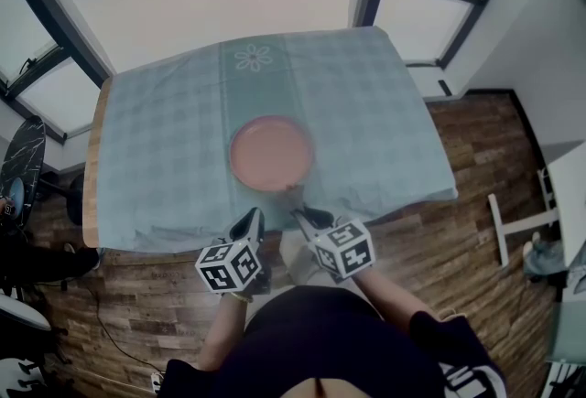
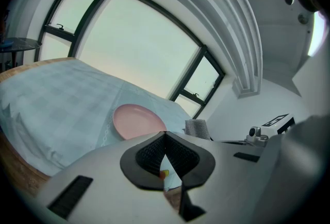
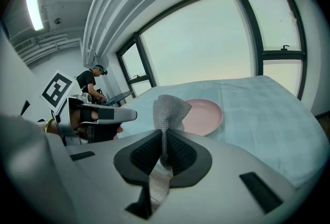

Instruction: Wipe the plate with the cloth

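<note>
Closest to me, my right gripper (image 3: 164,134) is pinching the grey knitted cloth (image 3: 170,108). Its jaws are pressing together on a lower fold, and the rest of the cloth is standing up in a loose peak just above and ahead of their tips. To the left of those jaws my left gripper (image 2: 165,138) is hovering alongside, near but apart. Its jaws are closed tip to tip with nothing between them, so I am carrying nothing with it. Both pairs of jaws are pointing forward and somewhat down. Beneath them I am seeing wooden floor (image 1: 439,231) rather than desk, so I am judging that I am standing just short of the near edge.

Ahead of the jaws the desk (image 1: 91,195) is lying under a pale blue-green checked tablecloth (image 1: 366,112), whose near hem is hanging over the edge. Further ahead, about in the middle of that tablecloth, the pink plate (image 1: 272,152) is sitting flat and alone, beyond both pairs of jaws. The cloth is not touching it.

As I am reading it, the picking up of the cloth is done and the wiping itself is not yet begun. What is remaining is bringing the cloth forward and down onto the plate and rubbing over its face, perhaps while steadying the rim with the left jaws. I cannot tell whether the plate is carrying any dirt.
</note>
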Demonstrator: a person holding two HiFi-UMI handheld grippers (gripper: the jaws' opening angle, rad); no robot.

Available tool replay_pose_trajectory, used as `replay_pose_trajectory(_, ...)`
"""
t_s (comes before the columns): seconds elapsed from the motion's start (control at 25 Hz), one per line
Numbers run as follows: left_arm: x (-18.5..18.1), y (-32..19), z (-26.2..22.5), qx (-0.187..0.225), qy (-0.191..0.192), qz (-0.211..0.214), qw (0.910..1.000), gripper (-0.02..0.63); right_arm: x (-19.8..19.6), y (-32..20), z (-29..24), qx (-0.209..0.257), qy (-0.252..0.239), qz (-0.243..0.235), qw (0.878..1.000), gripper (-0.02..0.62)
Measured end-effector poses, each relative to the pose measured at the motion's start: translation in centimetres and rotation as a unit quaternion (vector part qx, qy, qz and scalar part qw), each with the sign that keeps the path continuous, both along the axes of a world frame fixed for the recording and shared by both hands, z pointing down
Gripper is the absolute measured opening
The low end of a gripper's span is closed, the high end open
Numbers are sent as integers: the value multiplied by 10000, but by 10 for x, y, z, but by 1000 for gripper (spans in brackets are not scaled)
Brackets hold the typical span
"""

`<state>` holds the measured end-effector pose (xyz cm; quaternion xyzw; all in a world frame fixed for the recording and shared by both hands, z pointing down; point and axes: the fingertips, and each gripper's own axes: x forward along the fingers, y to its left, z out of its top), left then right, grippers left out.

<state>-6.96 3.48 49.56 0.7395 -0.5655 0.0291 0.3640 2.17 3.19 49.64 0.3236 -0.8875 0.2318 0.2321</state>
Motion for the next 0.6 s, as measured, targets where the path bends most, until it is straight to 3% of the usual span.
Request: replay_pose_trajectory(0.6,0,-5,0,0,59,11,10000,14,1,-3,0,49,-12,60,10000,32)
